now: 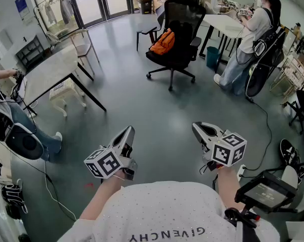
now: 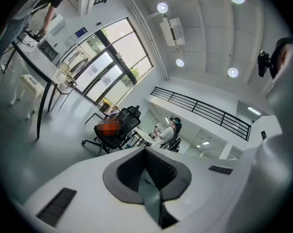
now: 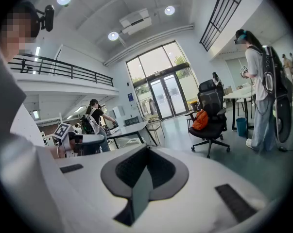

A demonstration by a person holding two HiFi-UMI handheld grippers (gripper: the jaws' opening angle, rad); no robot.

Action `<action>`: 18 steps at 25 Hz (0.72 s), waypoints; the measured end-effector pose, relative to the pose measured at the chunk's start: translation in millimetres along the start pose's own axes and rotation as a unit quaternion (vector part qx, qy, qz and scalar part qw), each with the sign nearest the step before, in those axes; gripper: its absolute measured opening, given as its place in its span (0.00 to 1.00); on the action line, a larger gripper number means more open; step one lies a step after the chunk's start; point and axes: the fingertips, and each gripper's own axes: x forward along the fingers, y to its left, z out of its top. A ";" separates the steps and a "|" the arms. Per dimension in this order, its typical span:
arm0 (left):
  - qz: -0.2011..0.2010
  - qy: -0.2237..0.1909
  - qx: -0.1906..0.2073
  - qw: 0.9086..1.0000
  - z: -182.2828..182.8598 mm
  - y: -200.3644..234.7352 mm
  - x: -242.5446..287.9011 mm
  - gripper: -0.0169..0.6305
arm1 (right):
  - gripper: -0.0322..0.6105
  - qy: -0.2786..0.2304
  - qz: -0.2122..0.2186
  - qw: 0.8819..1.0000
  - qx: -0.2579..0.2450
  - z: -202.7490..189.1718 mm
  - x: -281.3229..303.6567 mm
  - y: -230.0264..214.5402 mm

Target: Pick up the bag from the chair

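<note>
With the left gripper (image 1: 126,135) and right gripper (image 1: 201,130) both closed on nothing, well apart from the bag (image 1: 163,42) on the chair (image 1: 184,19), reaching in without opening could just nudge the bag off or roll the chair away.

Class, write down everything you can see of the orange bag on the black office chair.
The orange bag looks like soft fabric with some darker trim, slumped rather than standing upright. It lies on the seat of the black wheeled office chair, at the seat's left side in the head view, and seems to lean towards the backrest. Only the chair touches it; nothing holds it. Straps, zips and other fine details are too small to tell.
</note>
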 end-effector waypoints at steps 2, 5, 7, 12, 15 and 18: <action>-0.002 0.001 0.002 1.000 -0.5 -2.5 1.5 0.03 | 0.06 0.001 -0.002 1.000 -0.005 0.0 -1.9 -0.7; 0.001 0.004 0.013 1.000 -3.8 -7.4 3.1 0.03 | 0.06 0.001 -0.009 1.000 -0.010 -0.9 -8.4 -5.9; 0.008 0.009 0.024 1.000 -7.4 -8.3 3.7 0.03 | 0.06 0.002 -0.009 1.000 -0.002 -3.7 -12.8 -10.2; 0.016 0.037 0.061 0.997 -17.7 -5.8 2.0 0.03 | 0.06 0.006 -0.003 1.000 0.028 -20.7 -8.2 -13.9; 0.004 0.030 0.101 0.994 -13.2 -2.4 4.8 0.03 | 0.06 0.003 -0.011 0.998 0.060 -25.9 6.5 -21.4; 0.004 0.025 0.101 0.995 -6.6 19.8 17.2 0.03 | 0.06 -0.001 -0.016 0.995 0.097 -29.2 20.7 -29.2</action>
